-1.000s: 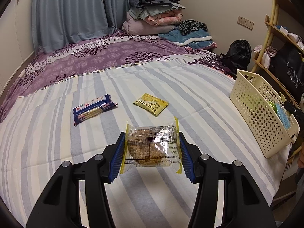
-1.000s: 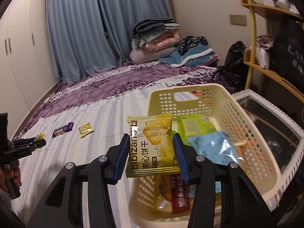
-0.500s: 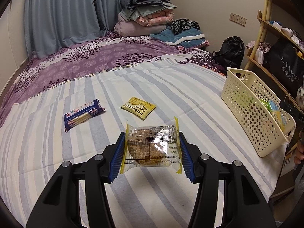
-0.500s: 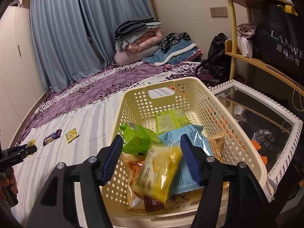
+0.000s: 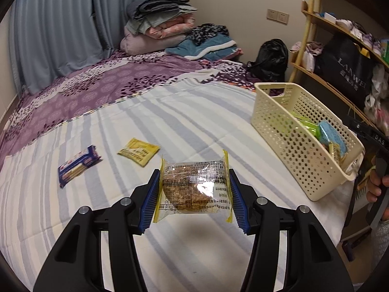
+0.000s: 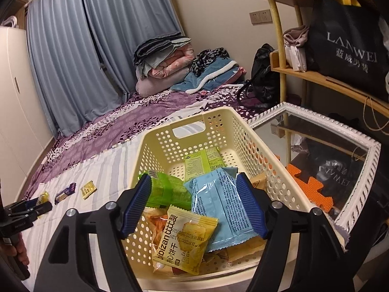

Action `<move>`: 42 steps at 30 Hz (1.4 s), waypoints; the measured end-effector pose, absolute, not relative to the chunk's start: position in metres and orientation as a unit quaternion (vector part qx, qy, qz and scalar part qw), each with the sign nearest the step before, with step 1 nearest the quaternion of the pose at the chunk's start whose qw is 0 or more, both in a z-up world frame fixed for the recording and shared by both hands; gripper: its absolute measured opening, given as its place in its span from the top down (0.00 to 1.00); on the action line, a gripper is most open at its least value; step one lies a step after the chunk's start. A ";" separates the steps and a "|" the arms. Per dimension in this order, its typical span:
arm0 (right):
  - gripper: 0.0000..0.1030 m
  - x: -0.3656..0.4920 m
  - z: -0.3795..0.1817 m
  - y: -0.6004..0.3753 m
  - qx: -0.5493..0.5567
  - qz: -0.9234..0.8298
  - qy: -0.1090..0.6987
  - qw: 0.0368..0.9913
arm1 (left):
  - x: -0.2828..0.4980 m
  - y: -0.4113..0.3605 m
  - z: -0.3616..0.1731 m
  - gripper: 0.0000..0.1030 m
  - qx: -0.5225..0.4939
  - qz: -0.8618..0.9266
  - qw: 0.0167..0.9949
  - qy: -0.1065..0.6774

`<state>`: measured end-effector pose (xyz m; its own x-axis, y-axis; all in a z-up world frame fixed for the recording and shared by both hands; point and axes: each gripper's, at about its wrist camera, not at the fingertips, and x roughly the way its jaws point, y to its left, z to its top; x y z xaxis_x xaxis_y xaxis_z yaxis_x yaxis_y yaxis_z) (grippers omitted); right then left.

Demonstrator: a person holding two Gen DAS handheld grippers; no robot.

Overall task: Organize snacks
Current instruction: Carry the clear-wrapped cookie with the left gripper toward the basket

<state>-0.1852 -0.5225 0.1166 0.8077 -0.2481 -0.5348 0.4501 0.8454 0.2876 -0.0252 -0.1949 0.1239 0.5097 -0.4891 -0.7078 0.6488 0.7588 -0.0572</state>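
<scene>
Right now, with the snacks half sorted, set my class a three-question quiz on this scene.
1. True or false: the left gripper holds a clear-wrapped cake.
2. How many snack packets lie loose on the striped bedsheet?
3. Where is the yellow biscuit packet: A in the basket, B between the right gripper pads, C on the bedsheet?

Key
1. True; the pads press its sides.
2. Two: a blue packet and a small yellow packet.
3. A; the right gripper's jaws are opening with nothing clamped between them.
</scene>
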 end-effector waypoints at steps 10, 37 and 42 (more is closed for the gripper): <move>0.19 -0.198 0.115 -0.532 0.219 -0.183 0.237 0.929 | -0.057 -0.267 0.137 0.47 0.147 -0.401 0.835 0.347; 0.19 -0.209 0.117 -0.542 0.226 -0.193 0.217 0.930 | -0.085 -0.311 0.090 0.24 0.163 -0.469 0.765 0.411; 0.19 -0.208 0.117 -0.541 0.224 -0.194 0.218 0.930 | -0.088 -0.320 0.056 0.23 0.177 -0.468 0.748 0.436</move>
